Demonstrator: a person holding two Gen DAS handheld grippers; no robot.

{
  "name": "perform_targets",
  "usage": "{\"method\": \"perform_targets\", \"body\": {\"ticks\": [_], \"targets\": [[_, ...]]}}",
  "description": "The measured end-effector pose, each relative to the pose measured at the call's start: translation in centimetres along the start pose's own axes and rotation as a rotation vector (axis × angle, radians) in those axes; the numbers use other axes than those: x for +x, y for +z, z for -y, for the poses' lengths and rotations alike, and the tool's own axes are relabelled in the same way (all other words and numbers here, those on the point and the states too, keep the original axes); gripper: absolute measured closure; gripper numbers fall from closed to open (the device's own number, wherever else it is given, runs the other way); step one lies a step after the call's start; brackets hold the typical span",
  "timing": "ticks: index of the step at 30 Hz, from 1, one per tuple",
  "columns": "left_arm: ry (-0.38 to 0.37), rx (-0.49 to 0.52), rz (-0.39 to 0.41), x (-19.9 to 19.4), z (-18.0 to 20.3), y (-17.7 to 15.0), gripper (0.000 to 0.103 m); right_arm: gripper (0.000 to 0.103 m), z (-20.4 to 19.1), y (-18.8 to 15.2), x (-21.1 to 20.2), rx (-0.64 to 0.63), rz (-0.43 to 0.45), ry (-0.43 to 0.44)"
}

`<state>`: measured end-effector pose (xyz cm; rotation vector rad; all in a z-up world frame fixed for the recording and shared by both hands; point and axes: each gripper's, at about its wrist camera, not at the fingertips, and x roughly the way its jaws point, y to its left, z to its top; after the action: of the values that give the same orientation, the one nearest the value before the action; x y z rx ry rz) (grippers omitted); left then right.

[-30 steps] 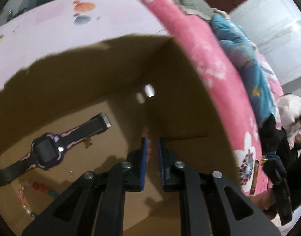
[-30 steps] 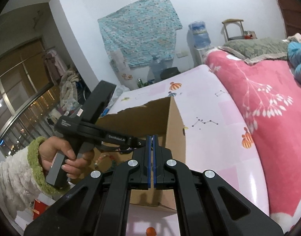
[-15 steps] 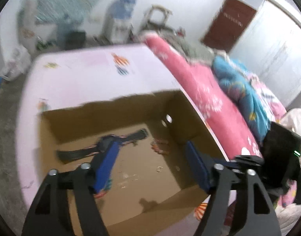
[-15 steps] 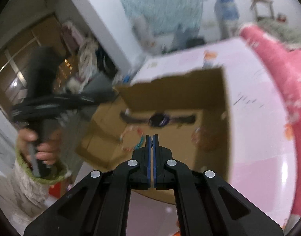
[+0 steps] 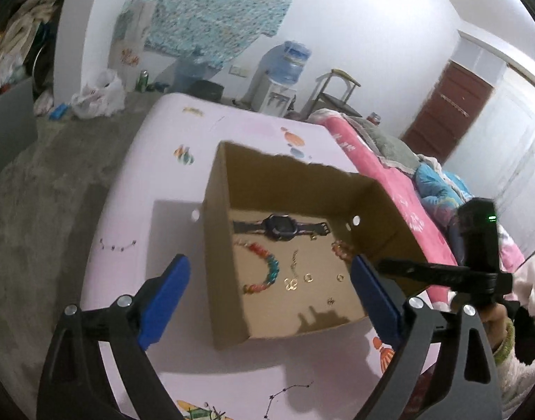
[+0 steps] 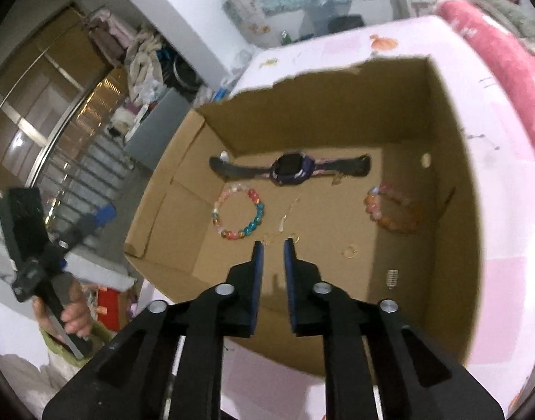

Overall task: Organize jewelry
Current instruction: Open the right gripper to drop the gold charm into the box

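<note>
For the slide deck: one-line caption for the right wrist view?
Right gripper, slightly open, above cardboard box holding watch, two bead bracelets and small gold rings.

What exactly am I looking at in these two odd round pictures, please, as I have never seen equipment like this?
There is no robot here: a person holds a handheld two-finger gripper in each hand, and a fisheye camera on each looks along its fingers. One picture comes from the left gripper, open wide and empty; the other from the right gripper, slightly open and also empty. Both look down into an open cardboard box on a pink bed sheet. In the box lie a smartwatch, a multicoloured bead bracelet, an orange bead bracelet and some small gold rings. Nothing is held.
</note>
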<state>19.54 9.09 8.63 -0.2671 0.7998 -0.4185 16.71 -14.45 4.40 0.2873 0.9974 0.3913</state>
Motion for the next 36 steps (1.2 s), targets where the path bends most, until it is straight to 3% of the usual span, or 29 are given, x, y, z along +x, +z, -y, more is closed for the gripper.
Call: {"method": "perform_targets", "body": {"ticks": [5,7,10,13,15,18,21,26,36], "targets": [[-0.05,-0.065,0.0,0.5,-1.6,-0.8,0.011,0.041,0.4,-0.9,-6.2,0.028,0.235,-0.062],[-0.095,-0.102,-0.022,1.5,-1.9,-1.0,0.01,0.035,1.8,-1.7,-8.1,0.077,0.302,-0.109],[-0.121,-0.133,-0.07,2.9,-2.1,-1.4,0.01,0.034,5.0,-2.5,-7.5,0.188,0.265,-0.16],[-0.193,-0.162,-0.13,4.4,-1.7,-2.0,0.01,0.034,7.9,-3.0,-4.9,0.287,0.129,-0.092],[-0.173,-0.175,-0.125,4.8,-1.1,-2.3,0.008,0.034,8.3,-3.3,-3.2,0.305,0.054,-0.007],[-0.095,-0.122,-0.123,4.9,0.5,-2.6,0.008,0.032,7.0,-3.0,-3.1,0.256,0.036,-0.066],[-0.066,-0.135,-0.112,4.6,1.0,-3.1,0.008,0.032,5.7,-3.0,-3.2,0.204,0.024,-0.123],[-0.073,-0.138,-0.127,3.5,1.7,-4.2,0.008,0.032,5.6,-3.8,-4.1,0.215,0.02,-0.139],[-0.11,-0.134,-0.129,-1.3,3.2,-8.8,0.008,0.032,4.8,-9.0,-7.4,0.248,0.047,-0.136]]}}
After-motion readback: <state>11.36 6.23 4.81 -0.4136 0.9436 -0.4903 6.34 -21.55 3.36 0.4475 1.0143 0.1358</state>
